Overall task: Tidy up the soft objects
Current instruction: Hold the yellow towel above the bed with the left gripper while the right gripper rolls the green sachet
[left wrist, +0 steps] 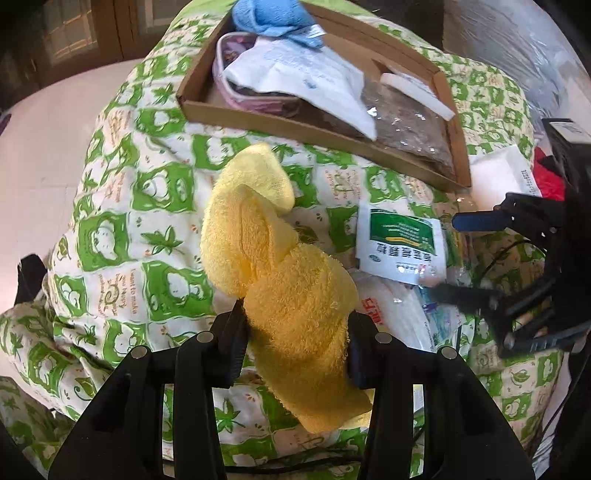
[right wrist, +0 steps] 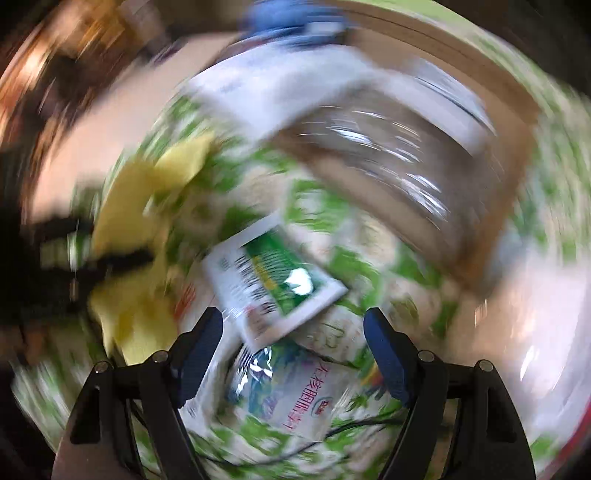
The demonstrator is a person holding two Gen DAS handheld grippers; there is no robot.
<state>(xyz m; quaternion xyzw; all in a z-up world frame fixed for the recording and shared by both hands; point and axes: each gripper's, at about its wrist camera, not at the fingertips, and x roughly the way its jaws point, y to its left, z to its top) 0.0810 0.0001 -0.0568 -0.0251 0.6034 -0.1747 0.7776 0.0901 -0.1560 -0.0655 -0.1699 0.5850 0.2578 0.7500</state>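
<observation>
A yellow terry towel point(left wrist: 258, 229) hangs twisted over the green-and-white quilt point(left wrist: 122, 206), and my left gripper point(left wrist: 295, 332) is shut on its lower part. In the blurred right wrist view the same towel point(right wrist: 125, 221) shows at the left. My right gripper point(right wrist: 293, 328) stands open above a green-and-white sachet point(right wrist: 273, 280) lying on the quilt, its pads clear of the sachet. From the left wrist view, the right gripper point(left wrist: 448, 256) reaches in from the right beside that sachet point(left wrist: 400, 243). A blue towel point(left wrist: 273, 16) lies at the far end of a cardboard box point(left wrist: 314, 129).
The box also holds a white packet point(left wrist: 295, 77), a pink pouch point(left wrist: 236, 92), a brown bag in clear plastic point(left wrist: 410, 129) and a white foam strip point(left wrist: 417, 94). More printed packets point(right wrist: 295, 398) lie under the right gripper. A red cloth point(left wrist: 550, 177) sits at the right edge.
</observation>
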